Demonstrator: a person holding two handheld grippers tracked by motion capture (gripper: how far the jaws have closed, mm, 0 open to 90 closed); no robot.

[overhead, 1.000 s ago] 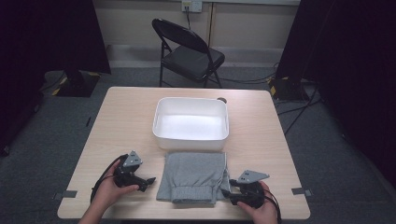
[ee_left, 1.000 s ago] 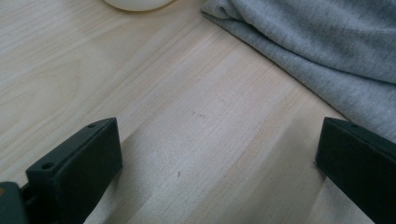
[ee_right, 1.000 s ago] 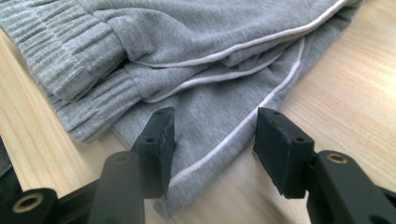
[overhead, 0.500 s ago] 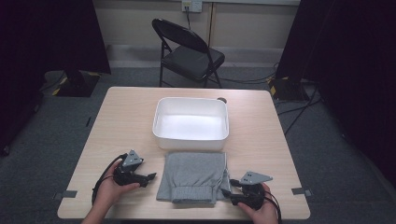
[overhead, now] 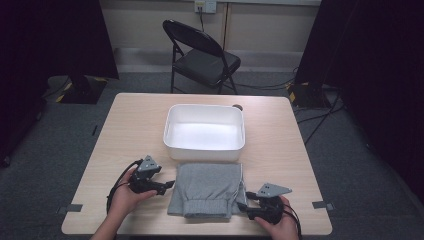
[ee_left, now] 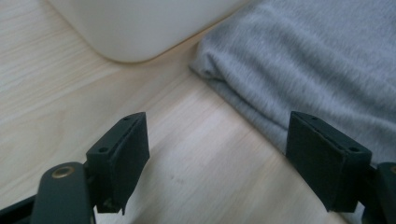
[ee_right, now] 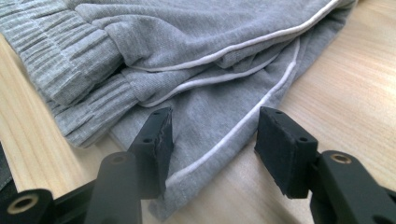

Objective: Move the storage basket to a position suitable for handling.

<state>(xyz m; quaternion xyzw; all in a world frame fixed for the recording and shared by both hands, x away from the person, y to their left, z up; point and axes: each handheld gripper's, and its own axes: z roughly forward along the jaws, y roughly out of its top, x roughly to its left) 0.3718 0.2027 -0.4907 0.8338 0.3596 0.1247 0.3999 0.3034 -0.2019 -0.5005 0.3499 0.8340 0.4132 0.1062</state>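
I am keeping my right gripper (overhead: pixel 248 209) at the near right corner of the folded grey garment (overhead: pixel 210 189), jaws apart astride its white-piped edge but not pinching yet, to take that corner cleanly. My left gripper (overhead: pixel 167 184) is sitting at the garment's left edge; its jaws have just been closing, yet are standing open, cloth just beside one pad. Beyond, the white bin (overhead: pixel 205 132) is waiting empty on the table (overhead: pixel 135 125), touching the garment's far edge, likely to receive it.

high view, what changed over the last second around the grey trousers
The left claw has edged a little toward the left edge of the folded grey trousers, and its jaws have just been closing, with bare table between them and one jaw at the cloth edge. The right claw stays open over the trousers' corner. Trousers and white tub have not moved.
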